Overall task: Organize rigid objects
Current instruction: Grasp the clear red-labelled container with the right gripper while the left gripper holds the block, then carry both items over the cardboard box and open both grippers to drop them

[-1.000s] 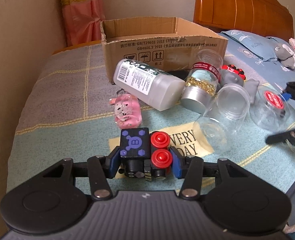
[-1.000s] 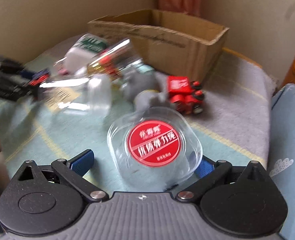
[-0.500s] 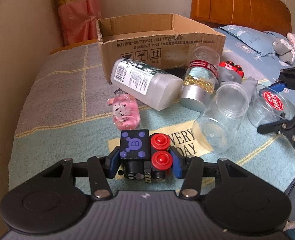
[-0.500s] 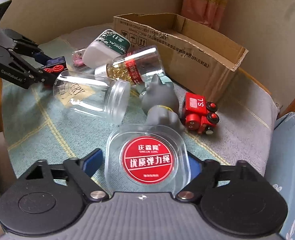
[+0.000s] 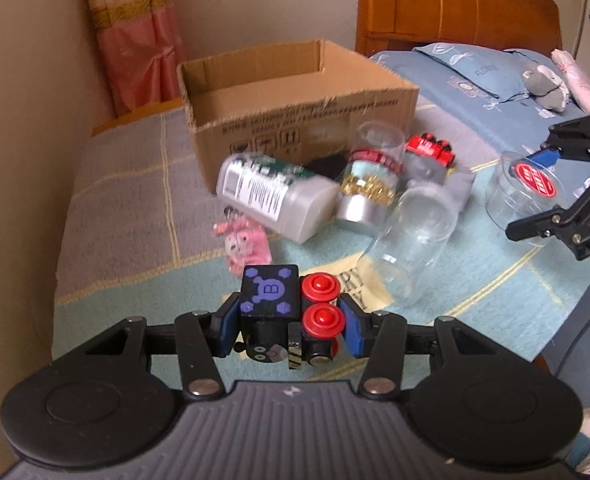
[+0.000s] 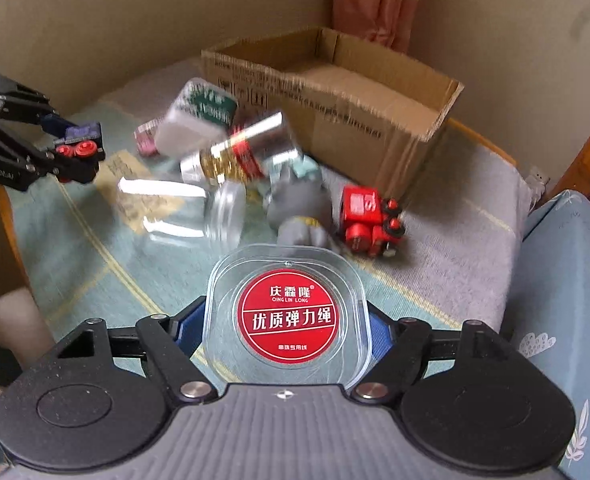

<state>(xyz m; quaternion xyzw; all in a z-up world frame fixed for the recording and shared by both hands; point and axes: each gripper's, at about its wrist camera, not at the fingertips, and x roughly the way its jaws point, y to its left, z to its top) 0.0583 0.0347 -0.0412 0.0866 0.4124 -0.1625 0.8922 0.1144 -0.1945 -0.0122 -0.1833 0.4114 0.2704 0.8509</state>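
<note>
My left gripper (image 5: 289, 312) is shut on a black toy train (image 5: 271, 292) with a purple "B" top and red wheels, held above the bed cover. It also shows at the left of the right wrist view, where the left gripper (image 6: 75, 148) carries the train (image 6: 81, 140). My right gripper (image 6: 287, 324) has its jaws closing on a clear plastic box (image 6: 287, 280) with a round red label. The blue pads press its two sides. An open cardboard box (image 5: 295, 120) stands at the back of the bed.
Between the grippers and the cardboard box lie a white bottle (image 5: 271, 196), a capsule jar (image 5: 369, 184), a clear jar (image 5: 411, 248), a pink toy (image 5: 245, 246), a grey figure (image 6: 299, 204) and a red toy train (image 6: 367, 216). A blue pillow (image 5: 475, 76) lies at the right.
Both grippers have risen above the bed. The right jaws narrowed onto the clear box and it came up with them. The left still holds the black train.
</note>
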